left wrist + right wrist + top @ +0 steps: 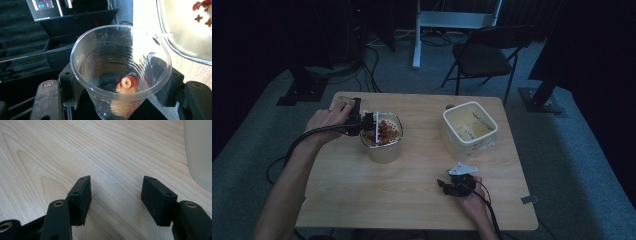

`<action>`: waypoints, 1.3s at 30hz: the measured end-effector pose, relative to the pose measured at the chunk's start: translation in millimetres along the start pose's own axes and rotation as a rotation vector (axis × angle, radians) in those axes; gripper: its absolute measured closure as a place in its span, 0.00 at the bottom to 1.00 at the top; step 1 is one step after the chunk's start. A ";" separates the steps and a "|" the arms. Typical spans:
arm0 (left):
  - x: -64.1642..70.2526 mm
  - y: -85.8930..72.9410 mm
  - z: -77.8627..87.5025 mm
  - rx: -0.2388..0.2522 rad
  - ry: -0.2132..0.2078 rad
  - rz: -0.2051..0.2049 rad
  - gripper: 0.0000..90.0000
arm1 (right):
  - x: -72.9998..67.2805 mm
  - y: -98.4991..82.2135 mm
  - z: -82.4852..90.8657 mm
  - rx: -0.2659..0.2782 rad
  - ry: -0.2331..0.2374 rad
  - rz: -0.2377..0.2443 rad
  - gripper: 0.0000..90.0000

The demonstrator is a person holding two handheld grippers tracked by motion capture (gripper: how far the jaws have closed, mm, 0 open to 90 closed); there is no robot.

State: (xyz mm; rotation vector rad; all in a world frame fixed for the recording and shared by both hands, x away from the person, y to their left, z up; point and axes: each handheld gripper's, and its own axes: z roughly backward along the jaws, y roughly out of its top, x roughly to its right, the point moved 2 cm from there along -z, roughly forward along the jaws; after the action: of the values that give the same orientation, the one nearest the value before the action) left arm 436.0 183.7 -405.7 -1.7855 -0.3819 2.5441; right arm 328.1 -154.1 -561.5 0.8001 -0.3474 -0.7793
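My left gripper (pixel 362 122) is shut on a clear plastic cup (pixel 120 62), which it holds tipped at the left rim of a round pale tub (pixel 383 150). A few red and tan cereal rings (pixel 127 83) lie at the cup's bottom. More red pieces (pixel 387 130) sit inside the tub, and its rim (pixel 180 50) shows at the upper right of the left gripper view. My right gripper (pixel 457 182) rests low over the table near the front edge, open, with bare wood between its jaws (pixel 118 195).
A white square tub (pixel 469 127) with pale yellow contents stands at the table's right, and its wall (pixel 200 152) rises just to the right of my right gripper. A folding chair (pixel 484 55) stands behind the wooden table (pixel 412 190).
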 end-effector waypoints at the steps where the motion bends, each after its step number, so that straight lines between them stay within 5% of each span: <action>1: 0.4 0.8 0.6 0.008 0.000 0.008 0.39 | 0.0 0.0 0.0 0.000 0.000 0.000 0.45; 6: -4.5 2.8 2.1 0.043 -0.026 0.083 0.39 | 0.0 0.0 0.0 0.000 0.000 0.001 0.45; 7: -10.7 0.0 1.5 0.073 -0.063 0.182 0.39 | 0.1 0.0 0.0 0.000 0.000 0.002 0.45; 9: -17.3 -4.8 1.5 0.097 -0.100 0.266 0.39 | 0.1 0.0 0.0 0.000 0.000 0.002 0.45; 13: -27.4 -14.5 2.3 0.135 -0.147 0.387 0.39 | 0.1 0.0 0.0 0.000 0.000 0.002 0.45; 14: -27.4 -14.5 2.3 0.135 -0.147 0.387 0.39 | 0.1 0.0 0.0 0.000 0.000 0.002 0.45; 16: -35.7 -22.8 4.3 0.171 -0.178 0.489 0.39 | 0.1 0.0 0.0 0.000 0.000 0.002 0.45; 22: -46.6 -33.3 6.7 0.242 -0.235 0.633 0.39 | 0.1 0.0 0.0 0.000 0.000 0.002 0.45; 27: -59.3 -44.5 8.0 0.348 -0.362 0.812 0.39 | 0.1 0.0 0.0 0.000 0.000 0.002 0.45; 28: -59.3 -44.5 8.0 0.348 -0.362 0.812 0.39 | 0.1 0.0 0.0 0.000 0.000 0.002 0.45; 29: -63.8 -49.1 6.2 0.385 -0.450 0.877 0.39 | 0.1 0.0 0.0 -0.001 0.000 0.002 0.45; 34: -67.4 -56.6 4.0 0.440 -0.507 0.972 0.39 | 0.0 -0.1 0.1 -0.001 0.000 0.000 0.45; 39: -66.7 -60.2 1.9 0.458 -0.540 1.013 0.39 | 0.0 -0.1 0.1 -0.001 0.000 0.000 0.45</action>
State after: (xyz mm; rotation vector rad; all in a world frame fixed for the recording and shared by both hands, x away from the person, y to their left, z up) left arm 449.6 232.0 -331.1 -1.2315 1.3430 3.2551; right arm 328.0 -154.2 -561.5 0.7989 -0.3464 -0.7791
